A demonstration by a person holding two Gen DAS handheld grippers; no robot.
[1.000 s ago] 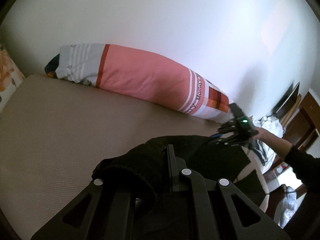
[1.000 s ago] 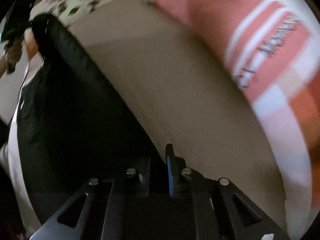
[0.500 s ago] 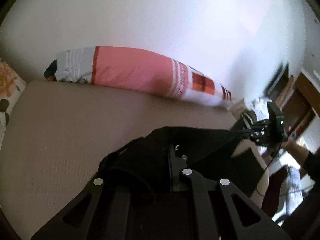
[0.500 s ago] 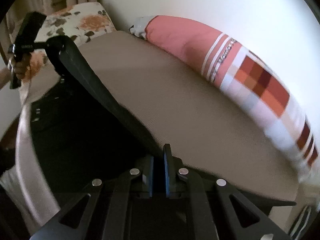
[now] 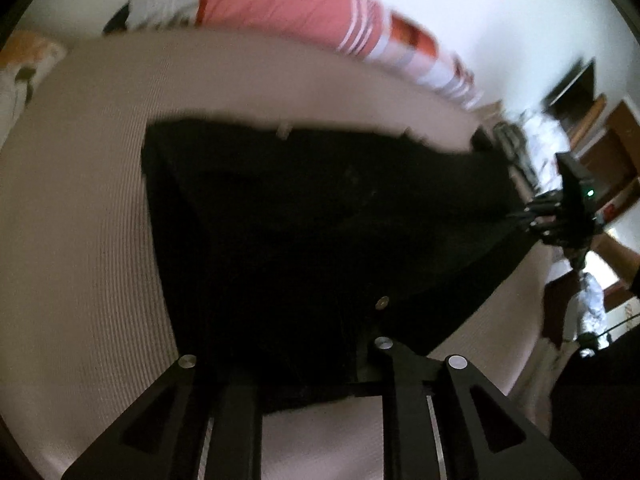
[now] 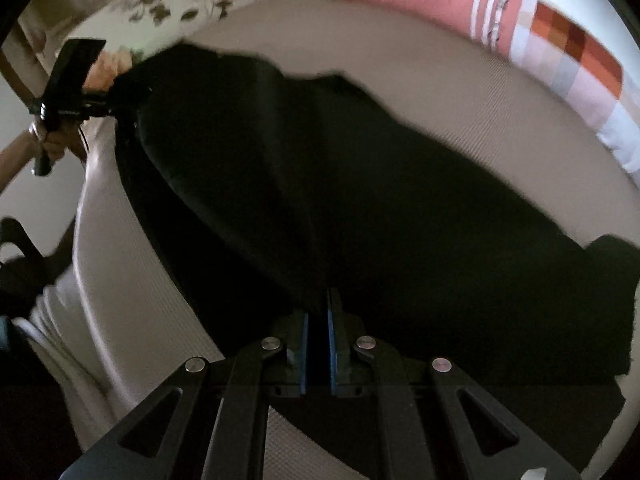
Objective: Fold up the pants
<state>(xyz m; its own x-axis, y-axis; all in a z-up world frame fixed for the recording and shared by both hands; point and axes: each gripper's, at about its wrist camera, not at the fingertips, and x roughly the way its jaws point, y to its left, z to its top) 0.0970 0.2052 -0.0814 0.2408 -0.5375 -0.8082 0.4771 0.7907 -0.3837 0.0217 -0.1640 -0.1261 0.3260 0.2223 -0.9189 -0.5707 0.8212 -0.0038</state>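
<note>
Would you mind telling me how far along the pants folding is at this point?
Done: the black pants are spread on the beige bed, not hanging.
In hand: the right gripper is shut on one edge; the left gripper has just been opening, with cloth between its fingers.
Left: no neat fold shows; the far edge is uneven, so the folding itself seems ahead.
</note>
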